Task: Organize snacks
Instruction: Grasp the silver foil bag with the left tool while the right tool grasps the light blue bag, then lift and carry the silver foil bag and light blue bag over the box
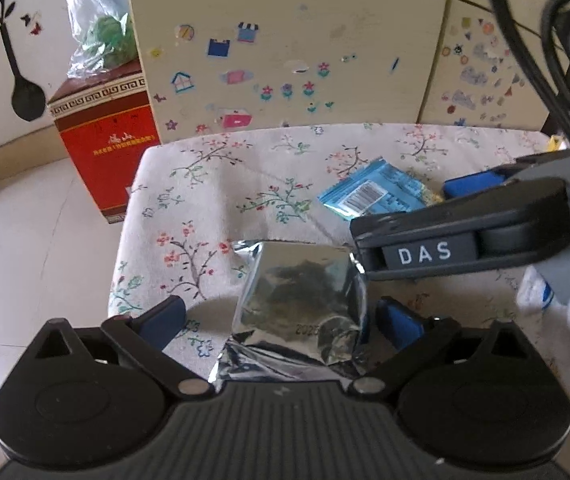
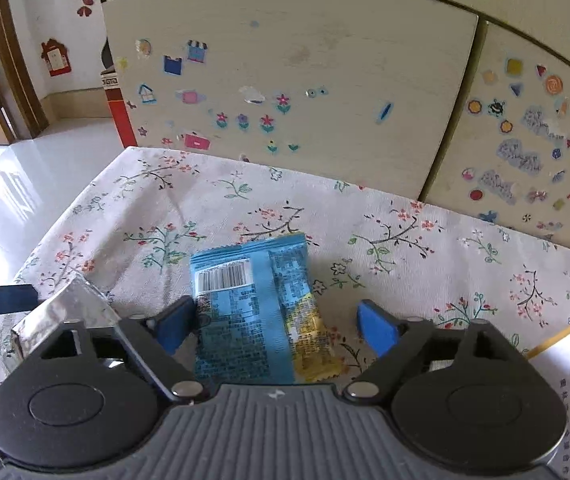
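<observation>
Near the cloth-covered table's [image 1: 205, 184] left edge, floor open beyond, the left gripper [image 1: 281, 320] stands wide around a silver foil packet [image 1: 301, 300] without pressing it, while the right gripper [image 2: 277, 326] gapes astride the blue snack packet [image 2: 253, 304], short of the stickered cabinet [image 2: 325, 60].

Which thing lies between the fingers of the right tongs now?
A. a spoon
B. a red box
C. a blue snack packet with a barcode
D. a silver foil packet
C: in the right wrist view the blue snack packet lies on the flowered cloth between the open right tongs.
</observation>
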{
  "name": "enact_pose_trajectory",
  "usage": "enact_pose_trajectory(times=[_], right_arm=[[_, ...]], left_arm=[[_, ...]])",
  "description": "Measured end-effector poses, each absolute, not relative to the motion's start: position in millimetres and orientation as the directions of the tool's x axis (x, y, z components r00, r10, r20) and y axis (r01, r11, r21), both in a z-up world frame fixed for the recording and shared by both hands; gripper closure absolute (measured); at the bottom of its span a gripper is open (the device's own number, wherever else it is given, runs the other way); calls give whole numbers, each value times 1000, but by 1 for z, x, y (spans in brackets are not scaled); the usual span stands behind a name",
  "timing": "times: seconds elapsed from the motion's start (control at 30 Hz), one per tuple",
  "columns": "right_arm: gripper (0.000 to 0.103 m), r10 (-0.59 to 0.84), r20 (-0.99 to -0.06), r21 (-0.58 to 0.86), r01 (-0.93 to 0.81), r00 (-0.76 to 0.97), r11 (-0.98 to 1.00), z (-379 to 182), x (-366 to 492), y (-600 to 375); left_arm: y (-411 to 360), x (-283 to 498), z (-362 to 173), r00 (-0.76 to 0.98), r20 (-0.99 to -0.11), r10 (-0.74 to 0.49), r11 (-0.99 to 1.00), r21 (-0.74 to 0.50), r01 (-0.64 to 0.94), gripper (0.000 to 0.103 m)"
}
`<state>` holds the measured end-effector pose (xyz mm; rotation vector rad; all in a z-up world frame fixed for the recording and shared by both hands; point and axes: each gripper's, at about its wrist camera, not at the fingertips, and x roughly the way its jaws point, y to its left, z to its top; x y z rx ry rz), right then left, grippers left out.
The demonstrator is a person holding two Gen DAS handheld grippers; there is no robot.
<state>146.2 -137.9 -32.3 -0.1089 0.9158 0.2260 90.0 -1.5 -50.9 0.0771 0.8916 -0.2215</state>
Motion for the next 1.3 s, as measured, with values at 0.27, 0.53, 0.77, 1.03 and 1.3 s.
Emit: enact_pose_trajectory(times=[0.27,0.53,0.77,1.03,1.3], right_arm=[[44,152,-810,45,-199,567,979,-22,135,-139],[44,134,-802,75,-123,582,990,3,111,-145],[44,96,-774,76,-59,626,995,40,76,-165],[44,66,-735,104,16,675,994,76,27,-188],[44,56,-703,155,76,709,985,96,-20,-206]], left_arm=[[-10,86,-39,615,-763,-202,961,-32,276,45],[-13,73,-17,618,-748,-243,957,-79,280,45],[-17,52,14,638,-709,-302,945,-134,298,45],[-29,24,34,645,-674,-359,926,-171,337,45],[-34,7,37,642,-670,-372,920,-174,352,45]])
